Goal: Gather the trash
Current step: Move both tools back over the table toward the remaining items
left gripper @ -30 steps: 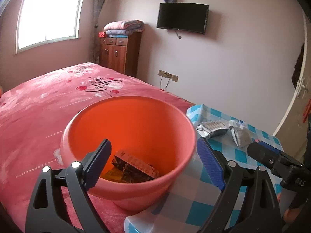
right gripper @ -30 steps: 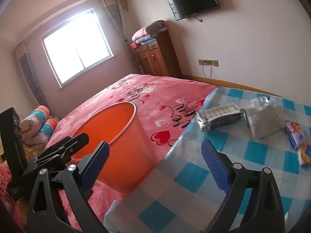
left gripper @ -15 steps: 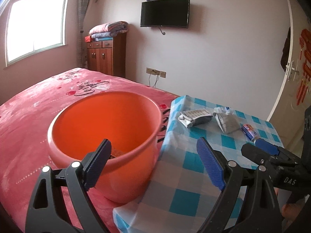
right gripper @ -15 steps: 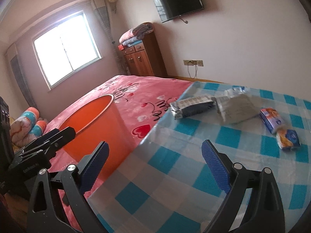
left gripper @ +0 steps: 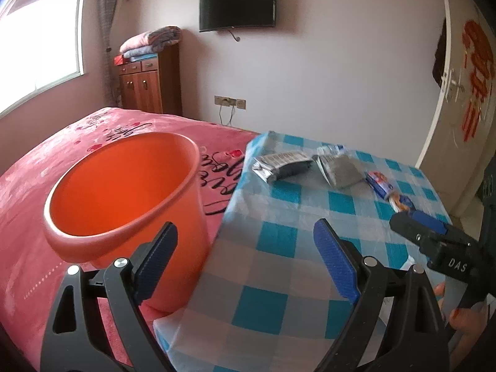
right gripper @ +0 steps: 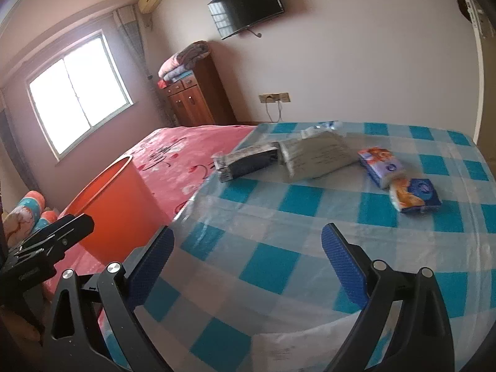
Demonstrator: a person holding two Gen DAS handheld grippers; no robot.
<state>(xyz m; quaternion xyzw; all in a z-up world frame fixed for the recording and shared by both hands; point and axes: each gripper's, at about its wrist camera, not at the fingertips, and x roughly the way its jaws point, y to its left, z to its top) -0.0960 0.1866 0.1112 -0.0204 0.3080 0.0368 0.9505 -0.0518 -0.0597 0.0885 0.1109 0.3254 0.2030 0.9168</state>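
Note:
An orange bucket [left gripper: 124, 192] stands on the pink bed, left of a table under a blue checked cloth [left gripper: 294, 248]. On the far part of the cloth lie a silver wrapper [right gripper: 245, 162], a grey crumpled bag [right gripper: 319, 153] and two small blue-and-orange packets [right gripper: 379, 164] [right gripper: 415, 193]. My left gripper [left gripper: 245, 254] stands open, empty, over the gap between bucket and table edge. My right gripper [right gripper: 248, 257] is open and empty above the near cloth, short of the trash. The right gripper's black tip [left gripper: 434, 238] shows at the right of the left wrist view.
The bed with a pink cover [left gripper: 62, 161] fills the left. A wooden cabinet [left gripper: 148, 83] with folded blankets stands at the far wall under a wall-mounted TV [left gripper: 237, 6]. A white door [left gripper: 458, 93] is at the right. A hand [left gripper: 465, 322] holds the right gripper.
Both grippers have swung right, away from over the bucket toward the checked table. The bucket has slid left in both views and the trash on the cloth is now nearer and more central.

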